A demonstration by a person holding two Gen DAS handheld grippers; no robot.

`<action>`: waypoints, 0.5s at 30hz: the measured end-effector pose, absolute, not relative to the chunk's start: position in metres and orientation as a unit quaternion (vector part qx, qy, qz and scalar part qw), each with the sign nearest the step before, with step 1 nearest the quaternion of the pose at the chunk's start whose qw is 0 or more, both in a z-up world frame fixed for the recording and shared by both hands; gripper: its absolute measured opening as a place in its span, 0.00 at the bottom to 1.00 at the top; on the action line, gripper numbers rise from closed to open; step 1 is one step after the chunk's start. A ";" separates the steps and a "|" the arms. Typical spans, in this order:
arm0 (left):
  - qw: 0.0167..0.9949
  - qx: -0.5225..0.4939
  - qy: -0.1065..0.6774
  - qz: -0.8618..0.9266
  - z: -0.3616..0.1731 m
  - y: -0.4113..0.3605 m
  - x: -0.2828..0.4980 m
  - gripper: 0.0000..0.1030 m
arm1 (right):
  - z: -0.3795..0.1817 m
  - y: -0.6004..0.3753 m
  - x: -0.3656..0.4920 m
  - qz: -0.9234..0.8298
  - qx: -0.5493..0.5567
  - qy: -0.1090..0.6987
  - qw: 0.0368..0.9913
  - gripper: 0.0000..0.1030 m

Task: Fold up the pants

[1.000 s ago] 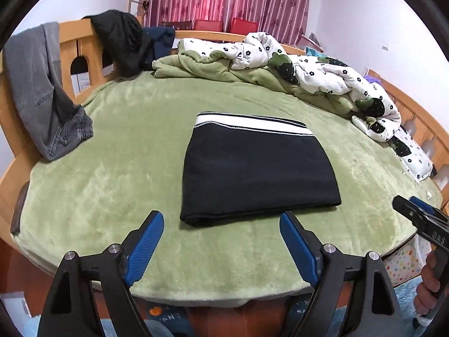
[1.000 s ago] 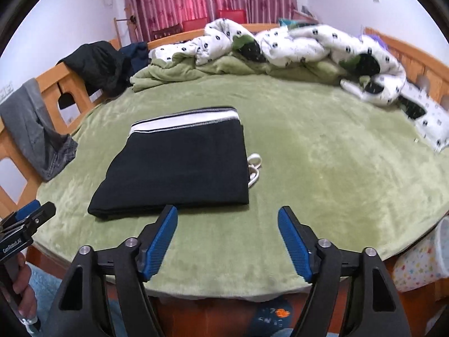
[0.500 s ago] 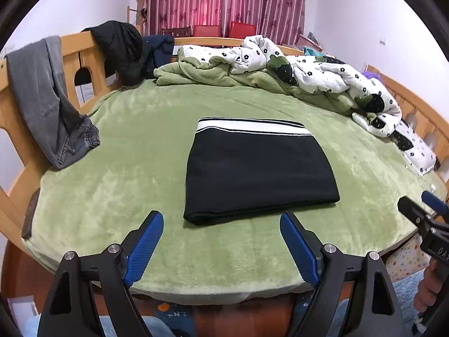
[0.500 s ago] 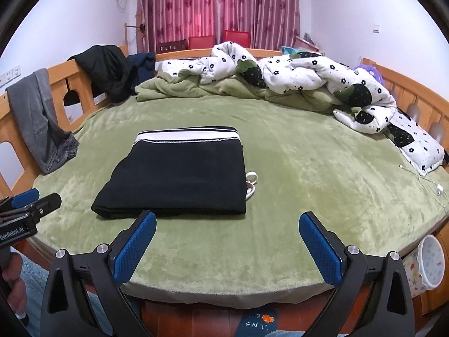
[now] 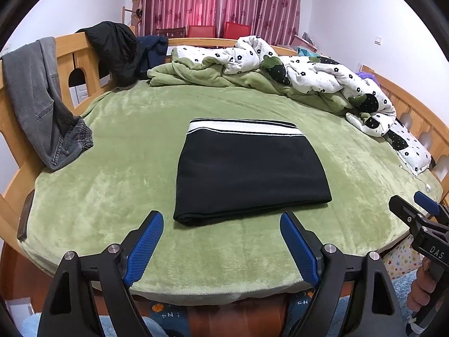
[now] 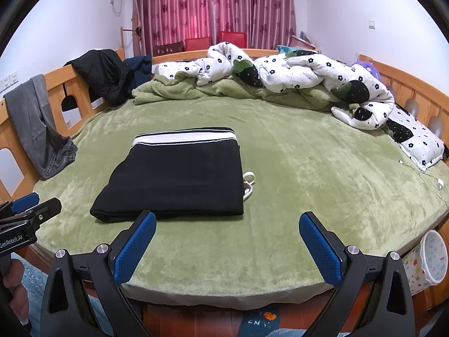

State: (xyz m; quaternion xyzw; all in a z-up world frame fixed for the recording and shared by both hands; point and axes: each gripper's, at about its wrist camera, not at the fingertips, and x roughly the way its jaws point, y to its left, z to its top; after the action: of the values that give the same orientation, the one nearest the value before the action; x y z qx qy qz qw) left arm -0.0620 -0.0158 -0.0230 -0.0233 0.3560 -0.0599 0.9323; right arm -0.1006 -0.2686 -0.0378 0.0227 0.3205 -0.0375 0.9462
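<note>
Pants folded, both tongs wide open and holding nothing

The black pants lie as a neat folded rectangle in the middle of the green blanket, white waistband on the far side. The left gripper hangs over the near edge of the bed with its jaws spread and nothing between them. The right gripper is empty too, its jaws having just opened to full width. The job looks about finished to me. One risk: the white drawstring pokes out at the right edge of the pants, so a careless pass could snag it and drag the fold open. The plush blanket could also shift under any nudge.
</note>
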 end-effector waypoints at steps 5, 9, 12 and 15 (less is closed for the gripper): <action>0.932 -0.025 0.356 -0.063 -0.023 -0.016 -0.062 0.82 | -0.038 -0.270 -0.100 -0.036 0.023 0.321 0.946 0.97; 0.931 -0.026 0.357 -0.064 -0.023 -0.014 -0.061 0.82 | -0.039 -0.266 -0.101 -0.036 0.020 0.320 0.947 0.97; 0.932 -0.026 0.357 -0.065 -0.023 -0.012 -0.060 0.82 | -0.039 -0.264 -0.100 -0.037 0.018 0.320 0.947 0.97; 0.932 -0.025 0.357 -0.063 -0.024 -0.011 -0.060 0.82 | -0.039 -0.262 -0.101 -0.039 0.017 0.320 0.947 0.97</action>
State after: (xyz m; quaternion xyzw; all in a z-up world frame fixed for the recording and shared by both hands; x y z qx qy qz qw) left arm -0.0599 -0.0111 -0.0236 -0.0253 0.3570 -0.0627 0.9317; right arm -0.1009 -0.2615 -0.0388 0.0167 0.3198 -0.0395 0.9465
